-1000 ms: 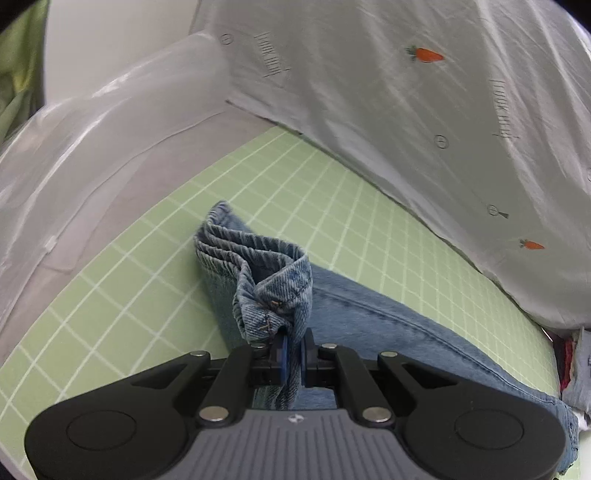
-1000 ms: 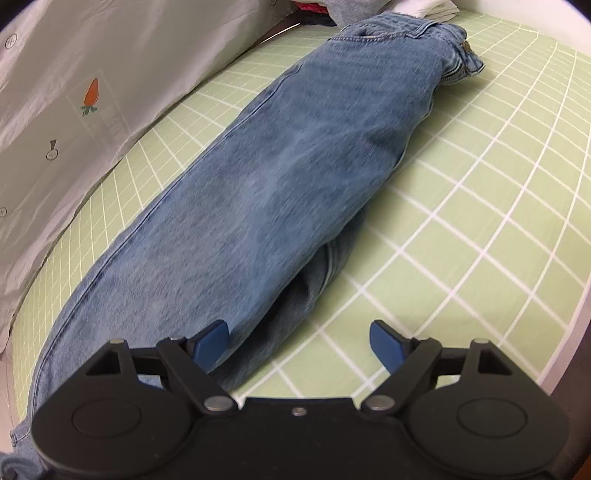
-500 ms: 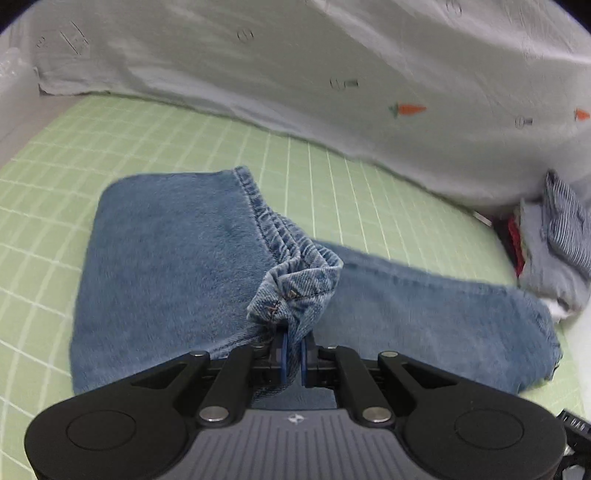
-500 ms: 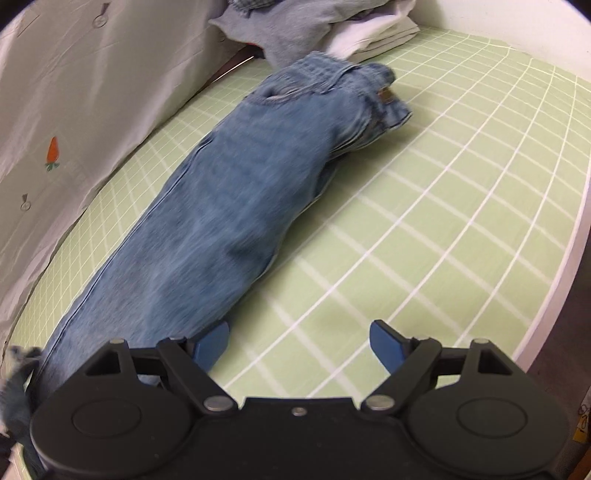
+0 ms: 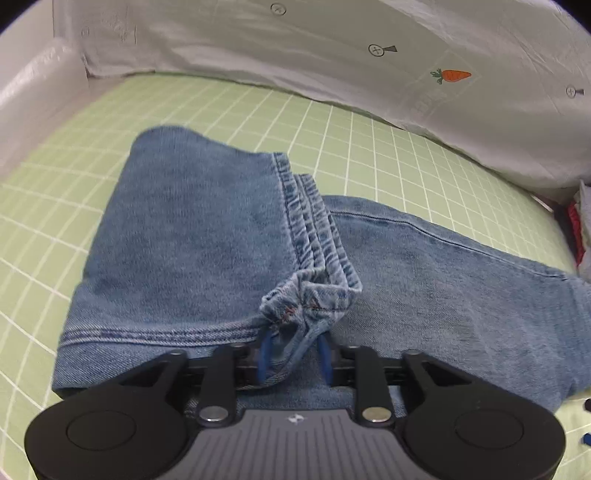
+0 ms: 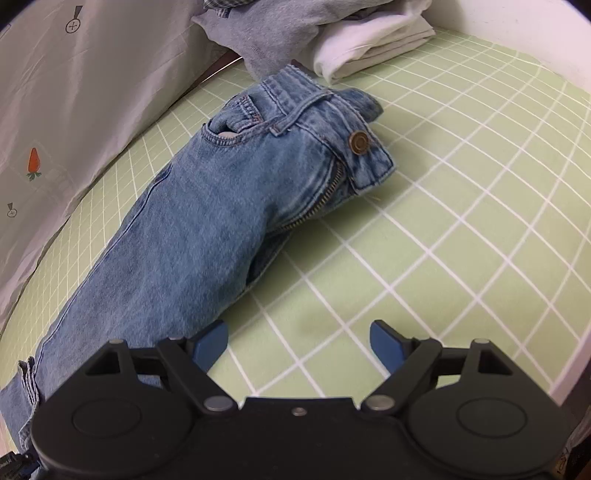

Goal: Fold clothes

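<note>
Left wrist view
Left gripper (image 5: 293,356): its blue fingers stand a little apart, with the bunched leg hems (image 5: 314,295) of the jeans (image 5: 192,251) lying between them — whether the pads press the denim or have let it go, I cannot tell.
Jeans: the lower legs are doubled back over the rest of the trousers, the hem edge running across the middle of the fold; the folded part lies flat on the green gridded mat (image 5: 369,155).
Far edge of the mat: a pale sheet (image 5: 332,48) printed with small carrots hangs along it.
Right edge: a bit of red and grey cloth (image 5: 578,229) shows, too cut off to name.

Right wrist view
Right gripper (image 6: 299,341): jaws spread wide and holding nothing, over bare mat (image 6: 461,240) just beside the trouser leg; its left fingertip (image 6: 210,341) is at the denim's edge.
Jeans (image 6: 207,221): stretched from the near left corner toward the far side, waistband at the far end with the brass button (image 6: 359,141) up and the zip partly open.
Far side: a heap of other clothes (image 6: 314,33) — grey and white pieces — sits just behind the waistband.
Left edge: the carrot-print sheet (image 6: 92,92).
</note>
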A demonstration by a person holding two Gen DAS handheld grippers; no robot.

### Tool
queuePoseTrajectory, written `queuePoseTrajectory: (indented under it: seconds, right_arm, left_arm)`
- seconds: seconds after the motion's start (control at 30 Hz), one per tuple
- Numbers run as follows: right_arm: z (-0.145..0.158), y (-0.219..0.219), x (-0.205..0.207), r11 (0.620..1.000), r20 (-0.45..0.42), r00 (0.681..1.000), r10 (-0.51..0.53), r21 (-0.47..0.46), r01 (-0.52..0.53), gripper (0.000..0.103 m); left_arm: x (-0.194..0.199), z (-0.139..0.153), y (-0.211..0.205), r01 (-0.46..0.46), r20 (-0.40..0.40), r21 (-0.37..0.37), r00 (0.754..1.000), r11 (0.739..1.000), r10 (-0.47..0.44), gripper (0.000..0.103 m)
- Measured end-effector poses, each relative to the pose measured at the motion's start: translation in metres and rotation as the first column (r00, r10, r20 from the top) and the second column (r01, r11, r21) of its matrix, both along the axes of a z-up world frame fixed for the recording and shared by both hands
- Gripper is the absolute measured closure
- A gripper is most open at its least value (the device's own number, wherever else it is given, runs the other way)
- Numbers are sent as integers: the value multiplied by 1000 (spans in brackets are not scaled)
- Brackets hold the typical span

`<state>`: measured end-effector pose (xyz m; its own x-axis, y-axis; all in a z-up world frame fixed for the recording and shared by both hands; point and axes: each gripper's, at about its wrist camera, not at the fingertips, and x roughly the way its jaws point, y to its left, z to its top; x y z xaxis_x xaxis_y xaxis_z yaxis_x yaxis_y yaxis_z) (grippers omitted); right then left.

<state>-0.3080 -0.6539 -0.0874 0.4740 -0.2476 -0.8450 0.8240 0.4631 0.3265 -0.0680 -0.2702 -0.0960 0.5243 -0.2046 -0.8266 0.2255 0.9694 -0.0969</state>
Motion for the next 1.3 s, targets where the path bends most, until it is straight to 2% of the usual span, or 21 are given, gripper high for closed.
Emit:
queuePoseTrajectory:
  seconds: [0.03, 0.1, 0.23, 0.3, 0.4, 0.43, 0.47, 0.53, 0.7, 0.87, 0.9, 0.93, 0.97, 1.0, 1.07, 1.1, 1.17, 1.23, 1.3]
  right_arm:
    - [-1, -3, 2, 1000, 1, 1000, 5, 1, -5, 18]
    - [-3, -9, 6, 1000, 2, 1000, 12, 7, -12, 18]
    - [-5, -19, 14, 1000, 6, 1000, 10, 11, -10, 18]
    - [-5, -23, 17, 1000, 5, 1000, 11, 7, -11, 17]
    - [-6, -27, 20, 1000, 9, 1000, 5, 3, -5, 15]
    - [-6, -28, 21, 1000, 12, 1000, 1, 5, -1, 15]
    - [-6, -30, 21, 1000, 14, 1000, -3, 7, 3, 13]
    - [-6, -31, 23, 1000, 15, 1000, -9, 7, 9, 12]
    - [-7, -31, 25, 1000, 9, 1000, -7, 1, 7, 11]
    - [-7, -31, 21, 1000, 21, 1000, -11, 4, 11, 11]
    - [-7, -31, 22, 1000, 21, 1000, -13, 4, 13, 11]
    - [-7, -31, 23, 1000, 19, 1000, -12, 3, 12, 11]
    - [-7, -32, 24, 1000, 16, 1000, -11, 2, 11, 11]
    - [-7, -32, 25, 1000, 15, 1000, -10, 2, 10, 11]
    - [-7, -33, 26, 1000, 14, 1000, -10, 7, 10, 11]
    - [-7, -33, 26, 1000, 15, 1000, -10, 11, 10, 11]
    - [-5, -35, 22, 1000, 24, 999, -22, 22, 22, 11]
    - [-2, -36, 17, 999, 42, 998, -46, 32, 44, 11]
    - [3, -39, 12, 997, 67, 995, -75, 32, 73, 11]
  left_arm:
    - [1, 1, -6, 8, 21, 40, 1000, 999, -9, 48]
    - [3, 2, -16, 37, 43, 104, 998, 994, -41, 48]
    - [9, -6, -30, 106, 11, 143, 994, 984, -109, 46]
    - [12, -9, -34, 101, 9, 145, 995, 984, -104, 46]
    - [7, 0, -30, 133, 29, 91, 990, 987, -137, 48]
    - [6, 3, -29, 145, 36, 72, 988, 987, -148, 58]
    - [4, 6, -28, 157, 44, 53, 986, 986, -159, 74]
    - [0, 13, -25, 181, 60, 16, 982, 983, -181, 78]
    - [-8, 28, -19, 241, 102, -76, 967, 968, -233, 80]
    - [-17, 44, -13, 302, 149, -164, 948, 939, -279, 80]
    - [-21, 37, -15, 313, 129, -160, 947, 936, -294, 79]
    - [-22, 25, -19, 304, 73, -140, 952, 942, -297, 74]
    - [-21, 12, -23, 282, 10, -102, 959, 954, -282, 73]
    - [-19, 4, -26, 264, -28, -79, 963, 961, -267, 73]
    - [-16, -5, -29, 247, -74, -67, 965, 967, -251, 64]
    - [-14, -2, -30, 254, -65, -76, 964, 964, -259, 59]
    - [-10, 5, -32, 274, -36, -94, 960, 957, -278, 41]
    - [-7, 18, -32, 275, 34, -100, 961, 956, -273, 37]
    - [-4, 30, -31, 248, 98, -121, 967, 961, -237, 21]
